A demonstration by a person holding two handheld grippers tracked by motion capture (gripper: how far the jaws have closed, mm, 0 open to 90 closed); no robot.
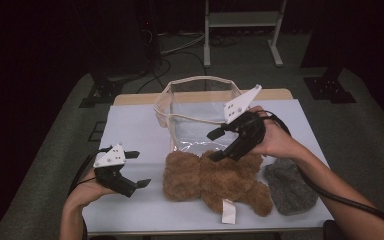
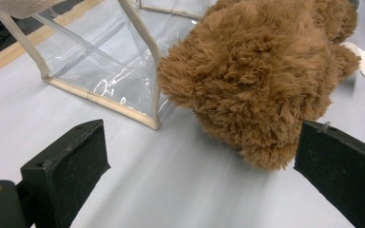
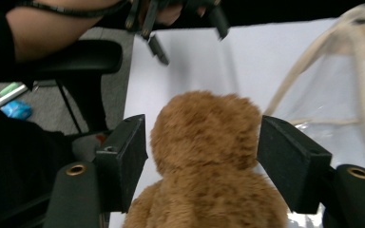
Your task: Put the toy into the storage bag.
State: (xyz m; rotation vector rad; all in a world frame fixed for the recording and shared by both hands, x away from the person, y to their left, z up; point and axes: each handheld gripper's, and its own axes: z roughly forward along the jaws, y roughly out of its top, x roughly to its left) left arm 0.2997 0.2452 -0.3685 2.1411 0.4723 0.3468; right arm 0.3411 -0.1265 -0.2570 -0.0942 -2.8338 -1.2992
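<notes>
A brown teddy bear (image 1: 215, 182) lies on the white table cover (image 1: 130, 130), its head toward the left. Just behind it stands a clear plastic bag with beige trim (image 1: 200, 112), mouth open upward. My right gripper (image 1: 213, 145) hovers open over the bear's upper body. In the right gripper view the bear's head (image 3: 204, 128) sits between the spread pads (image 3: 123, 156) with a gap on each side. My left gripper (image 1: 140, 169) rests open at the table's left, aimed at the bear (image 2: 256, 80), nothing between its jaws. The bag's corner (image 2: 123, 76) lies ahead of it.
A grey knitted item (image 1: 290, 187) lies right of the bear, by the right forearm. A white tag (image 1: 228, 211) sticks out from the bear near the front edge. A metal rack (image 1: 242, 20) stands behind the table. A black chair (image 3: 76, 61) is beside the table.
</notes>
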